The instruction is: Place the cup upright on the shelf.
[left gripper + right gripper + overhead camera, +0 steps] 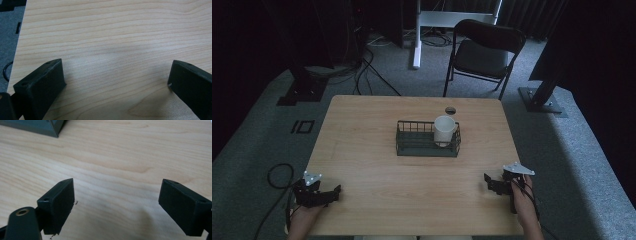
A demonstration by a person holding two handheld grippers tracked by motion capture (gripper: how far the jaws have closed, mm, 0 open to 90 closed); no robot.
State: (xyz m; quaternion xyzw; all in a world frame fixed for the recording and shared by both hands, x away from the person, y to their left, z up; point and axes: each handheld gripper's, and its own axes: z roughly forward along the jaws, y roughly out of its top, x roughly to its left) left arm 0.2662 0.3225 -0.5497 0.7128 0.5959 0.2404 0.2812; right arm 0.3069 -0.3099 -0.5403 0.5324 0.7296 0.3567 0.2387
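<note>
Occupying most of the scene, the wooden table carries a dark wire basket at its middle. Beyond the far edge stands a black folding chair on grey carpet. A white cup stands upright inside the basket, at its right end. A small dark round hole sits in the table just beyond the cup. The left gripper rests at the near left corner, jaws spread wide over bare wood, holding nothing. The right gripper rests at the near right edge, jaws likewise spread and empty; a corner of the basket shows in its view. Both are well apart from the basket.
</note>
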